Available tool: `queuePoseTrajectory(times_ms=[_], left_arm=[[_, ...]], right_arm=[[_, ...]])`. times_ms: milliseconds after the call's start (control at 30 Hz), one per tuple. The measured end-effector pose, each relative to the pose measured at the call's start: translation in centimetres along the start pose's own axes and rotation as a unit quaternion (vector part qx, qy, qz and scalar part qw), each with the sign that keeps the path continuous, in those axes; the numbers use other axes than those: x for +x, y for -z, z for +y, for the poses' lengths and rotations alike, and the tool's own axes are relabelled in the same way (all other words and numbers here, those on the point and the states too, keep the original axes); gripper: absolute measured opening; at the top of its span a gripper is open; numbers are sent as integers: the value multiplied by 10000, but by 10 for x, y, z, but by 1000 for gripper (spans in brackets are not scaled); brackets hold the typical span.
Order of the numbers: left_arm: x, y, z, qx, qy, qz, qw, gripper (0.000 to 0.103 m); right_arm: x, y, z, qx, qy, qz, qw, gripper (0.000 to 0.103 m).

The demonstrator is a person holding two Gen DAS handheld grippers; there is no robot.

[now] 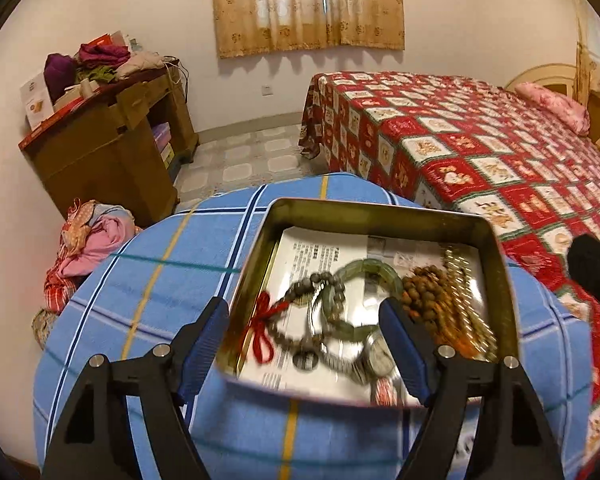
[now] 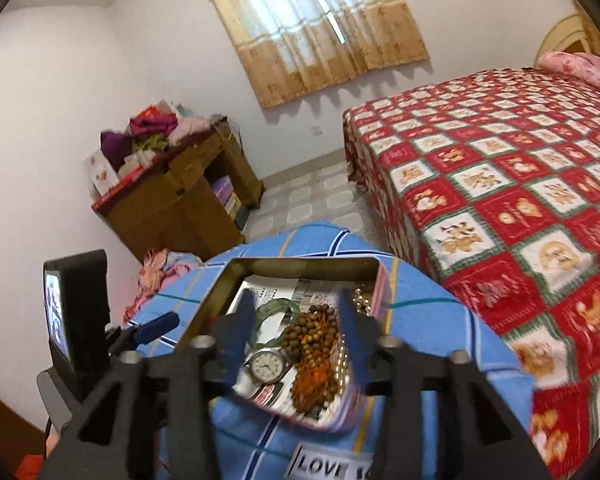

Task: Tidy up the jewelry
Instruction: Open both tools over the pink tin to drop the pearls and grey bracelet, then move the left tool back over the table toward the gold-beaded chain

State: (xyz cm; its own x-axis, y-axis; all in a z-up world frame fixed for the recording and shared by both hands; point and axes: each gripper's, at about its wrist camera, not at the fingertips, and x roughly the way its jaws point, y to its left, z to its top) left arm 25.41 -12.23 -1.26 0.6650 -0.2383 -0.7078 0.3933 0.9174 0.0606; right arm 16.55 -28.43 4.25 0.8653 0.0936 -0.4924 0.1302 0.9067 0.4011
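An open metal tin [image 1: 496, 256] lined with printed paper sits on a blue plaid cushion [image 1: 148, 280]. It holds a grey bead bracelet with red tassel [image 1: 300, 292], a green jade bangle [image 1: 376, 270], brown wooden beads [image 1: 424, 292], a gold chain [image 1: 464, 280] and a wristwatch [image 1: 376, 360]. My left gripper [image 1: 304, 336] is open and empty over the tin's near edge. My right gripper [image 2: 296, 324] is open and empty above the tin [image 2: 220, 280], over the brown beads [image 2: 312, 344] and watch [image 2: 266, 364].
A bed with a red patterned cover [image 1: 480, 148] lies on the right. A wooden desk piled with clothes [image 1: 112, 136] stands at the left wall. A heap of cloth [image 1: 88, 240] lies on the floor beside the cushion.
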Motion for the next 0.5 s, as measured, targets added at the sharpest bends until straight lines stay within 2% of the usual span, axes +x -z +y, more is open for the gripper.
queuePoseTrajectory(times_ms=[100, 233, 500], left_arm=[[-29, 15, 6, -170, 54, -71, 9998, 78], [-59, 40, 11, -336, -128, -117, 9993, 78], [-102, 86, 14, -204, -531, -195, 9982, 78]], right_arm=[[-25, 9, 6, 31, 6, -104, 9999, 63], [-48, 31, 21, -59, -74, -86, 9999, 64], [-73, 72, 31, -200, -81, 131, 9997, 67]])
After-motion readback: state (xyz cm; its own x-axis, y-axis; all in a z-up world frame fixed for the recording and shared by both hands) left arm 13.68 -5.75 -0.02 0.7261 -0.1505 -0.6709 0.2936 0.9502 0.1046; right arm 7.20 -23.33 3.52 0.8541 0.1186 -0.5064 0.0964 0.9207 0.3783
